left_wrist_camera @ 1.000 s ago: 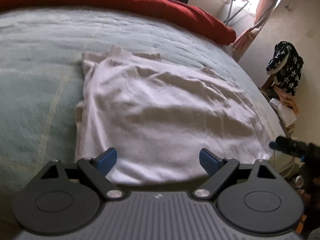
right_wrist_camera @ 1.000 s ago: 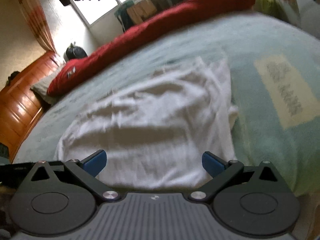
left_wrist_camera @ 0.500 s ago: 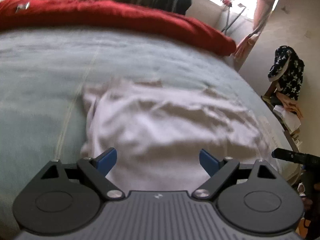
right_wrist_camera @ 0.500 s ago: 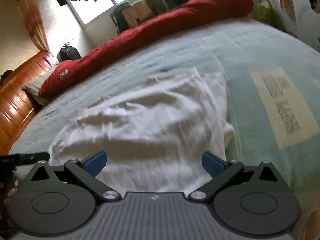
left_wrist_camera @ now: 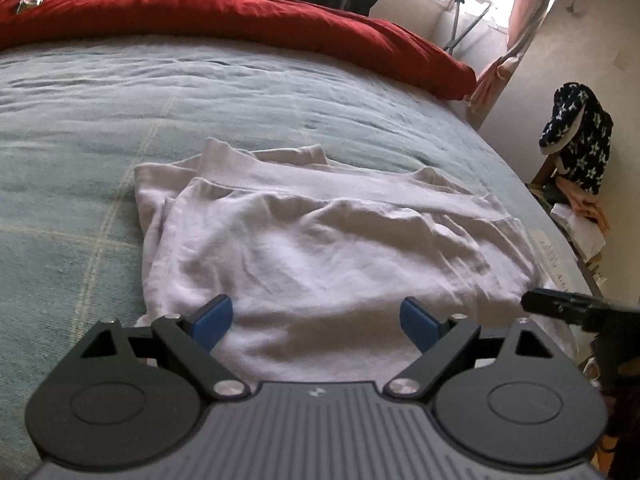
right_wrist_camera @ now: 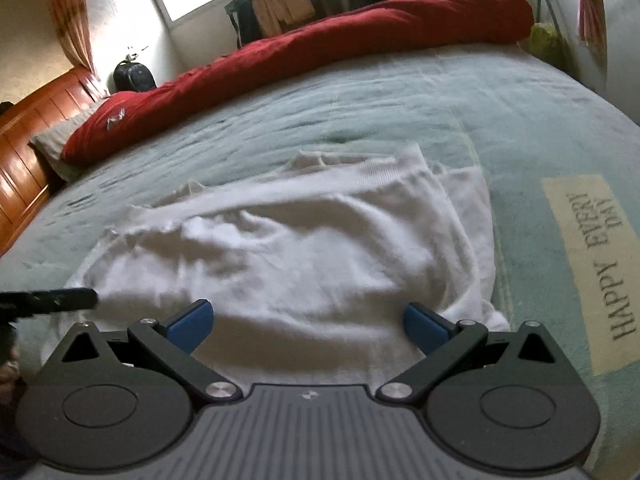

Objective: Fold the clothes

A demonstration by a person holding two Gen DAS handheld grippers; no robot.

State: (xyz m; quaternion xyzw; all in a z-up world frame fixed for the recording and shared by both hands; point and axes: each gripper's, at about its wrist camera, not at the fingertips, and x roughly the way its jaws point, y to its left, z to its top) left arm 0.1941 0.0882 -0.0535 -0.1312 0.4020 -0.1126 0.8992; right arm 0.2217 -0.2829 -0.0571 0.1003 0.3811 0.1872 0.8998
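A white garment lies folded over on the pale green bedspread, its ribbed hem across the far side. My left gripper hovers open over the garment's near edge, blue pads wide apart with nothing between them. In the right wrist view the same white garment fills the middle. My right gripper is open above its near edge, empty too. A dark tip of the other tool shows at the right edge of the left view and the left edge of the right view.
A red duvet is bunched along the bed's far side. A wooden headboard stands at the left in the right wrist view. A chair with a star-patterned garment and piled clothes stands beside the bed. A printed patch lies right of the garment.
Both grippers have drawn back from the garment, so more of the bed and the red duvet shows. The garment lies as before. Both stay open.
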